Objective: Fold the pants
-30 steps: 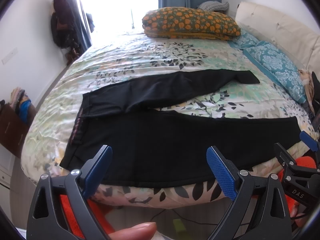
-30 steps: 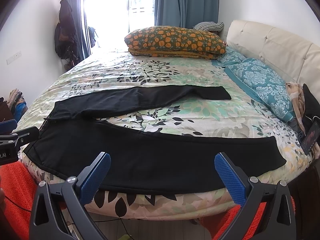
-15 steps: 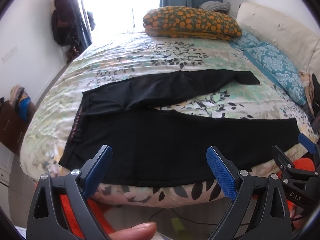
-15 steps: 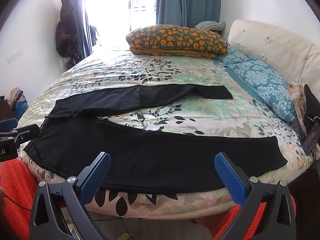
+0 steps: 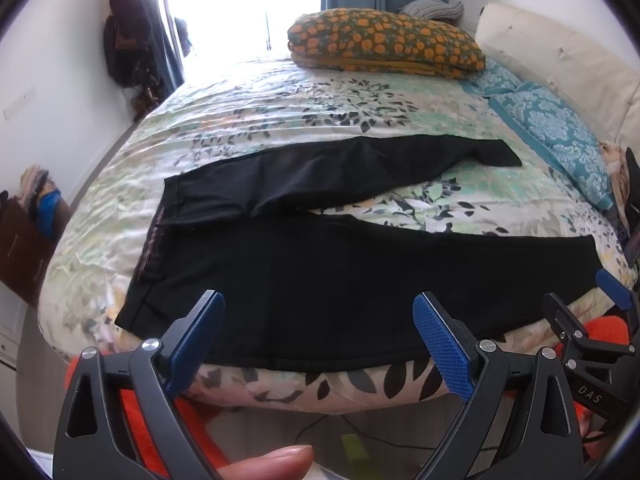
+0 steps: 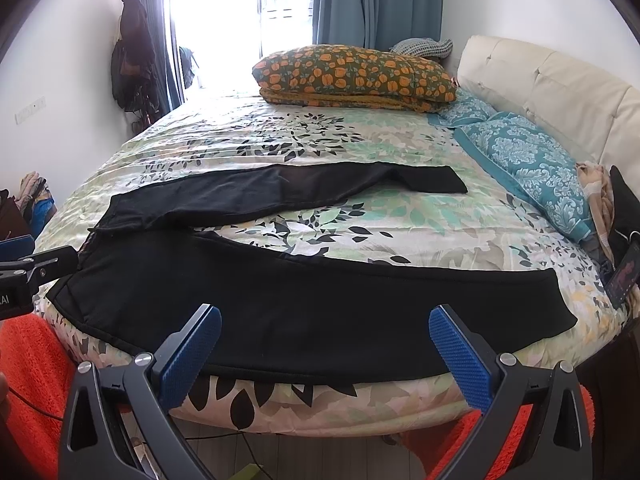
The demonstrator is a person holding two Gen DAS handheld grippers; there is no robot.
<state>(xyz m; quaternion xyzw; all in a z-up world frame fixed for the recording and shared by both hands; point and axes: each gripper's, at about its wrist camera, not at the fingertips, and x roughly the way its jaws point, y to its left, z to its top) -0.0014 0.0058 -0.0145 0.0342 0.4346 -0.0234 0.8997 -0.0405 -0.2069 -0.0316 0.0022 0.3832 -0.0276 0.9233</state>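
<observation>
Two grippers hover off the near edge of the bed (image 6: 320, 404), both empty; left gripper (image 5: 320, 344) has its jaws spread wide, nothing between them, a fingertip (image 5: 276, 460) of the person showing at the bottom of its view; right gripper (image 6: 324, 352) likewise released, jaws apart and off the cloth; each gripper shows at the side of the other's view. Black pants (image 6: 280, 300) lie flat on the floral bedspread (image 6: 360, 220), unfolded; waistband (image 5: 154, 240) at the left, near leg (image 6: 400, 312) running along the bed edge out to the right, far leg (image 6: 280, 192) splayed away toward the middle of the bed, a wedge of bedspread between the two. Beyond: orange-patterned pillow (image 6: 352, 72) at the far side, teal pillows (image 6: 532, 164) by the cream headboard (image 6: 540, 80) on the right, curtains (image 6: 376, 0) and bright window behind.

Step, as judged: pre-grasp, no fold made yet. Next move likely calls for bringing one leg onto the other; left takes the waistband corner, right takes a leg hem, both pinch a single layer edge, then lift and carry over together so the legs stack evenly; near leg hangs close to the bed edge, so it could slide off if dragged.
</observation>
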